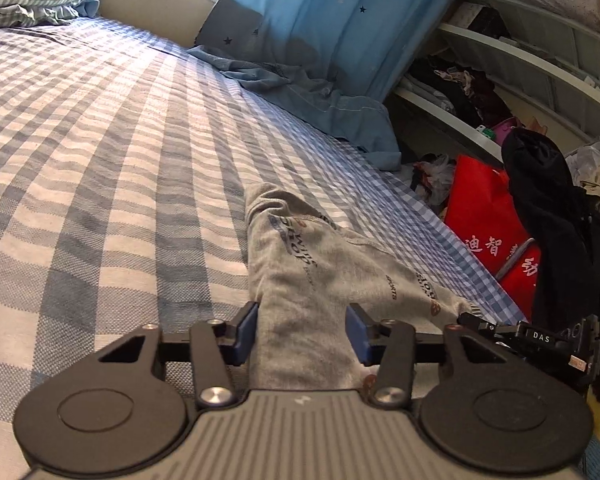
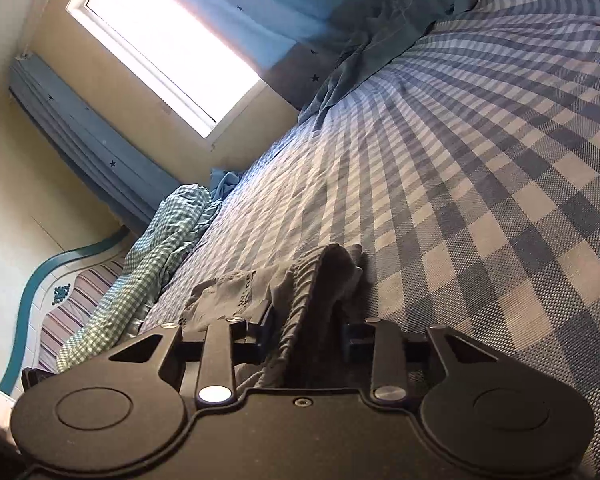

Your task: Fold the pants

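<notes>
Grey printed cotton pants [image 1: 300, 276] lie stretched along the edge of the bed with its blue-and-white checked sheet [image 1: 100, 160]. The left gripper [image 1: 302, 330] has its blue-padded fingers [image 1: 247, 330] on either side of a leg end; whether they pinch it, I cannot tell. The right gripper [image 2: 306, 330] has its fingers closed on the gathered elastic waistband [image 2: 300, 312].

Both grippers, left gripper [image 1: 302, 330] and right gripper [image 2: 306, 332], are matte black, with round disc housings, silver screws and blue pads [image 1: 247, 334].
</notes>
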### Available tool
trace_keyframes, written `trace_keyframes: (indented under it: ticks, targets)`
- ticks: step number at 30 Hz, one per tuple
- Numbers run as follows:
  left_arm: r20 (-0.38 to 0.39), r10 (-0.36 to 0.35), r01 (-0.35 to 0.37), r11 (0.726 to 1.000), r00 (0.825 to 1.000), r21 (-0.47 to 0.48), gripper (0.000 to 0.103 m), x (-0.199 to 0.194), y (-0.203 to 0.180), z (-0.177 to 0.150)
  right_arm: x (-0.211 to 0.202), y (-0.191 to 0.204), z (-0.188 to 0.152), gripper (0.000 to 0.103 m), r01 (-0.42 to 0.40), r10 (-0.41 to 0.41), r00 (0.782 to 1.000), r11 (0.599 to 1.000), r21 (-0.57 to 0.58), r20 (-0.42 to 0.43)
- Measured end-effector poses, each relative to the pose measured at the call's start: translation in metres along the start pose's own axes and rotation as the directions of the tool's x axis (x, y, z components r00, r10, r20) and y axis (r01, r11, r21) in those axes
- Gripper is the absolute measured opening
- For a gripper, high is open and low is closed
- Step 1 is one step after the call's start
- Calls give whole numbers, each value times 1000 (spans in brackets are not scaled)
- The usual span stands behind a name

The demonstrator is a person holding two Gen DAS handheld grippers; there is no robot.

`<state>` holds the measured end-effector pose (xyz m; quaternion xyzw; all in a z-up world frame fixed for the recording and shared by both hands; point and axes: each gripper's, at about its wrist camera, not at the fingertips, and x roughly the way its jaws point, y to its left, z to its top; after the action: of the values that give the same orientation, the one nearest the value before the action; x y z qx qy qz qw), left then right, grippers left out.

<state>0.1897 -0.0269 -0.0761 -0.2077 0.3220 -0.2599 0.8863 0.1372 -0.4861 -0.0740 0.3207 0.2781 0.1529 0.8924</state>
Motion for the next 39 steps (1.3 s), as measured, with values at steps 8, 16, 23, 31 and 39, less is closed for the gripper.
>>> trace_keyframes:
  ticks: [8,16,23,31,39]
  targets:
    - [-39,234,-229,968,971,106,22,7,-36,2,7,53,-22,22,217,-203,976,933,-287,78]
    - [-41,397,-380,898,917,221,13,9,-88,16,24,119,-70,14,461,-386,881,579,-672,273]
    - [-47,375,-359,911,926,203,13,-11,-93,26,18,139,-64,12,461,-362,884,578,-673,296]
    - [-16,374,-361,905,927,226,13,-38,-84,41,25,172,-57,12,397,-306,917,623,-674,257]
    - [75,442,-447,867,894,220,13,-74,-40,92,92,238,-40,12,301,-186,954,621,-724,236]
